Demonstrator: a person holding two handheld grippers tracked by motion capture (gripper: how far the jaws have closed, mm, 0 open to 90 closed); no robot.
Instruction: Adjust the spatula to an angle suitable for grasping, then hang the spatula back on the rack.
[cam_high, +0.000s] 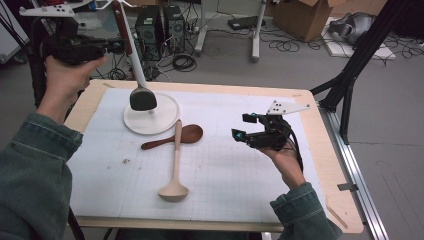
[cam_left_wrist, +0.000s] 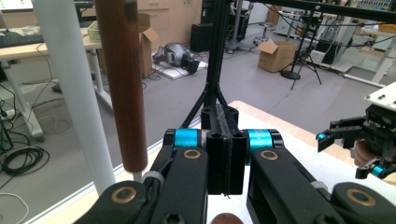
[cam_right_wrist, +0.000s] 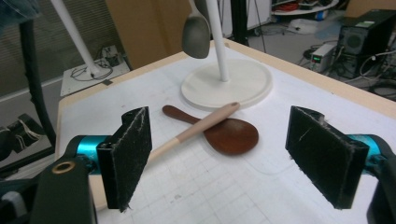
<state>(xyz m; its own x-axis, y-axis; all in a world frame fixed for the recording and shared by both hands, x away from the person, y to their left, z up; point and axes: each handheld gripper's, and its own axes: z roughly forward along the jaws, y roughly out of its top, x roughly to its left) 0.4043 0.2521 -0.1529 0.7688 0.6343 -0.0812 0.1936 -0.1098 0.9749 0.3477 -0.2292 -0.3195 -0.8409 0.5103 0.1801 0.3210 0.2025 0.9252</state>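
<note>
Two spoons (cam_high: 172, 150) lie crossed on the counter (cam_high: 225, 175); left tongs (cam_high: 112, 47) pressed together, right tongs (cam_high: 240, 126) spread, empty.

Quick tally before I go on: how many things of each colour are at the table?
Dark brown spoon: 1
Pale wooden spoon: 1
Grey-headed spoon with brown handle: 1
White stand: 1
Total: 4
</note>
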